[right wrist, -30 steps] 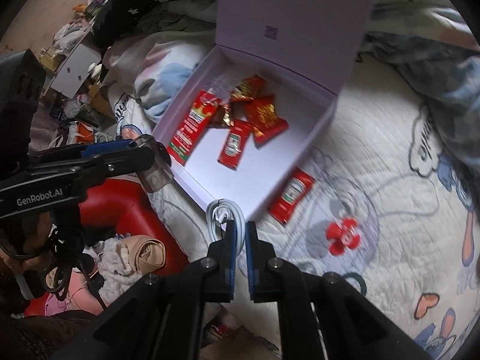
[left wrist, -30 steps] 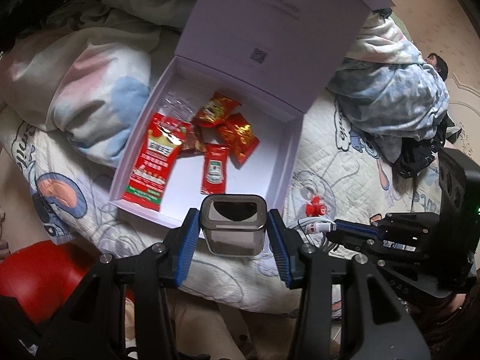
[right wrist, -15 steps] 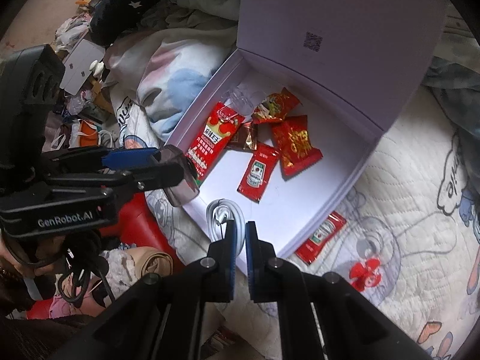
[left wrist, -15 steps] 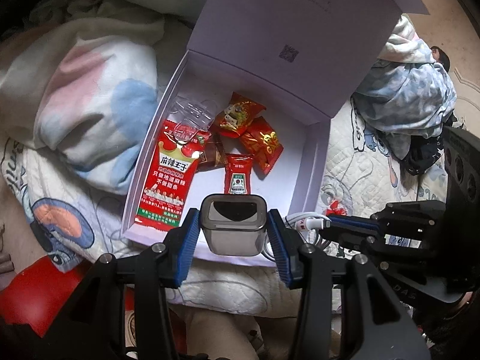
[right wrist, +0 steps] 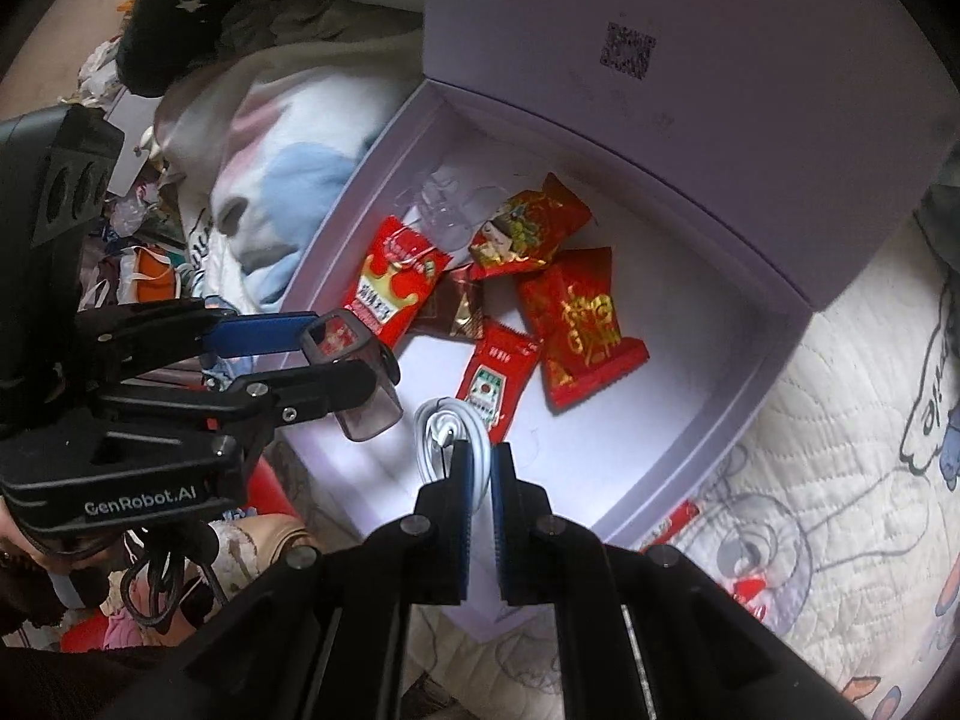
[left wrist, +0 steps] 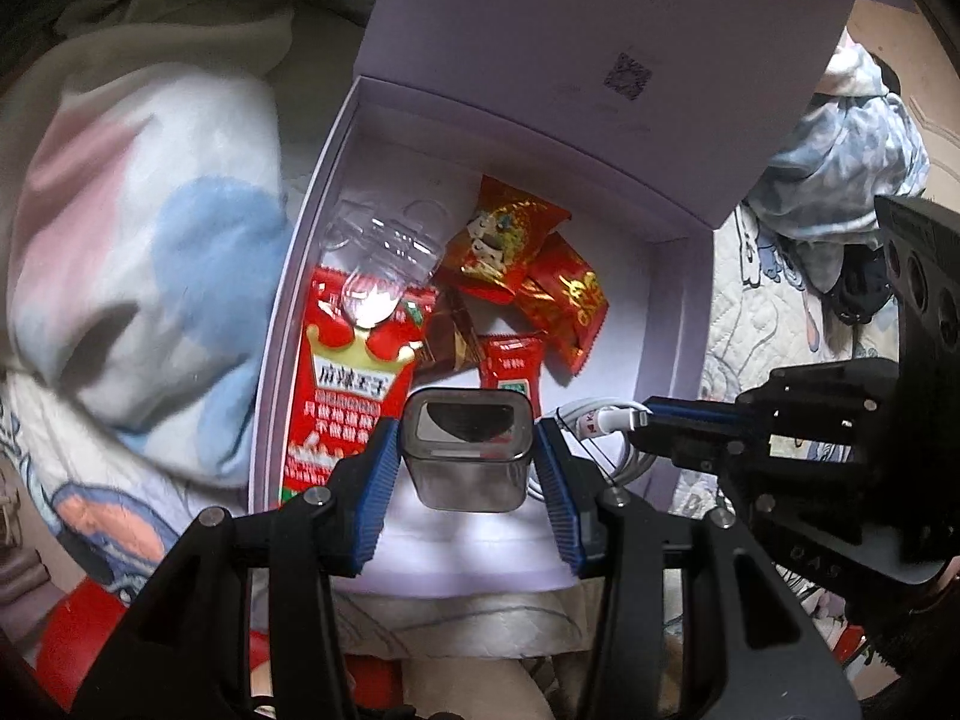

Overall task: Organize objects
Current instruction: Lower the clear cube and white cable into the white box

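An open lilac box [left wrist: 273, 360] [right wrist: 738, 414] lies on the bed with its lid [left wrist: 600, 60] standing up. Inside lie a big red crown packet [left wrist: 354, 384] [right wrist: 393, 282], a ketchup sachet [left wrist: 510, 366] [right wrist: 495, 381], a red-gold packet [right wrist: 582, 330], a picture packet [left wrist: 504, 234] and a clear plastic piece [left wrist: 384, 240]. My left gripper [left wrist: 468, 450] [right wrist: 348, 360] is shut on a small smoky clear container [left wrist: 467, 468] [right wrist: 366, 402] over the box's near edge. My right gripper [right wrist: 478, 456] [left wrist: 654, 420] is shut on a coiled white cable [right wrist: 441, 426] [left wrist: 591, 420] above the box floor.
A second ketchup sachet [right wrist: 672, 525] lies on the printed quilt [right wrist: 840, 480] just outside the box's right wall. A pink-and-blue pillow [left wrist: 138, 240] presses against the left wall. Bundled clothes [left wrist: 840, 168] lie to the right, and something red [left wrist: 78, 630] sits below the bed edge.
Both grippers have come down and in toward the box, which now fills more of each view. The container and the cable now hang over the box's near part.
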